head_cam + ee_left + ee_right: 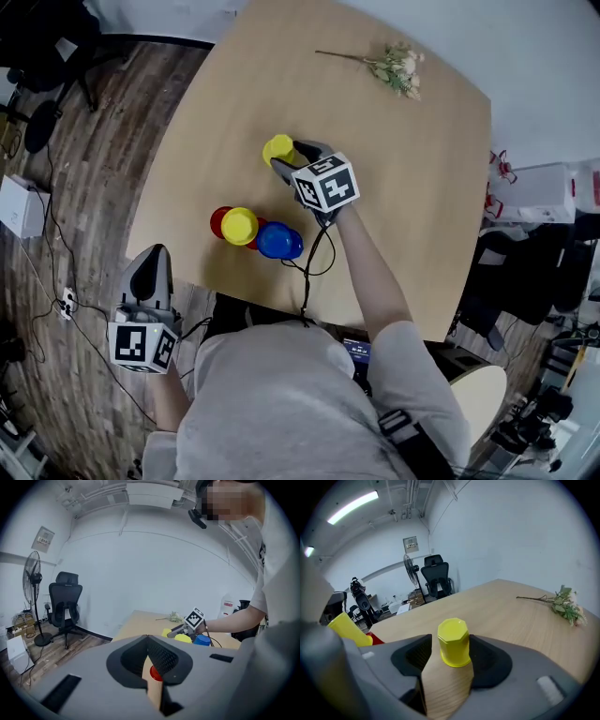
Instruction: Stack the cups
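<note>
Yellow cup (453, 639) (upside down on the table (412, 187)) stands between parted jaws of the right gripper (450, 654); the left gripper (149, 660) is closed, empty.

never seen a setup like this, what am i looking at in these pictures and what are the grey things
No robot: a person holds a two-jaw gripper, the grey thing, in each hand. One picture is from a camera on the person's head, looking down; the others from cameras on the grippers. On the table: a lone yellow cup, a cluster of red cup, second yellow cup and blue cup, and a flower sprig. The right gripper has its jaws open around the lone yellow cup, not squeezing. The left gripper is shut and empty, by the table's near corner.
</note>
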`<state>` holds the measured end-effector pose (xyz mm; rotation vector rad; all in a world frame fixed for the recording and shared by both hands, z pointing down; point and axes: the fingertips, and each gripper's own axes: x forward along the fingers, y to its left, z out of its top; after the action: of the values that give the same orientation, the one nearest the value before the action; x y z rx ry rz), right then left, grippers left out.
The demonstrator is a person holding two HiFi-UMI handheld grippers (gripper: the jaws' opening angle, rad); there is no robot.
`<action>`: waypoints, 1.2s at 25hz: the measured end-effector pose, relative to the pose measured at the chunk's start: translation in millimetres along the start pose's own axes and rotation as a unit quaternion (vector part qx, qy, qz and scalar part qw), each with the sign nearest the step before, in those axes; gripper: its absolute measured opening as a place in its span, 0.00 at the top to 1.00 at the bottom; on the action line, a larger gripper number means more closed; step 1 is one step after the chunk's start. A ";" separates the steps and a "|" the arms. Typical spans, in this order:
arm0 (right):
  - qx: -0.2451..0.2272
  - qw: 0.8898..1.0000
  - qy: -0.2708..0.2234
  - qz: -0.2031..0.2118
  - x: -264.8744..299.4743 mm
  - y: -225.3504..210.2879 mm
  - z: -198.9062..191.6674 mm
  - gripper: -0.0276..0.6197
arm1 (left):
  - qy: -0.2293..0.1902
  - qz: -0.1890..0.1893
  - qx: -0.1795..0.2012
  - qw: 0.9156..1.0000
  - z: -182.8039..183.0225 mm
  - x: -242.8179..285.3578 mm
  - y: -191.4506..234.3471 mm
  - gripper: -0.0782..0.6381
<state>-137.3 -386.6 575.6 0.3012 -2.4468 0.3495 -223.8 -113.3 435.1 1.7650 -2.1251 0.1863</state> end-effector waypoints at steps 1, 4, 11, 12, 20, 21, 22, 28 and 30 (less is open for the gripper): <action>-0.004 1.000 -0.003 -0.007 1.8 -2.0 0.3 0.57 | -0.001 0.005 -0.001 1.000 -0.9 -1.6 -0.3 0.88; -0.021 0.999 -0.016 -0.021 0.2 -5.7 4.2 0.62 | -0.003 0.013 0.000 1.000 -1.7 -3.8 -1.9 0.88; -0.021 0.998 -0.052 -0.020 -44.3 9.7 18.0 0.63 | -0.020 -0.013 0.013 1.000 9.4 -0.1 -2.9 0.88; -0.017 0.998 -0.057 -0.022 -54.1 12.0 18.4 0.63 | -0.021 -0.021 0.015 0.999 11.4 1.0 -4.5 0.88; 0.043 0.990 -0.115 -0.069 -143.9 36.6 16.8 0.63 | -0.032 -0.105 0.042 0.993 21.9 8.8 -22.1 0.88; 0.047 0.988 -0.122 -0.077 -154.4 41.9 16.3 0.63 | -0.032 -0.116 0.045 0.992 22.1 9.2 -24.6 0.88; 0.049 0.987 -0.128 -0.087 -164.1 47.3 15.9 0.63 | -0.033 -0.126 0.048 0.990 22.0 9.4 -26.5 0.88; 0.076 0.978 -0.161 -0.112 -212.7 83.3 18.6 0.63 | -0.037 -0.179 0.062 0.981 23.8 7.6 -45.3 0.88; 0.082 0.976 -0.165 -0.113 -220.0 98.5 23.0 0.63 | -0.037 -0.197 0.069 0.977 26.2 4.7 -49.2 0.88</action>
<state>-10.6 -273.3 403.2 0.7568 -2.6736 0.4302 -182.0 -136.5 406.1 2.2637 -1.7963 0.1660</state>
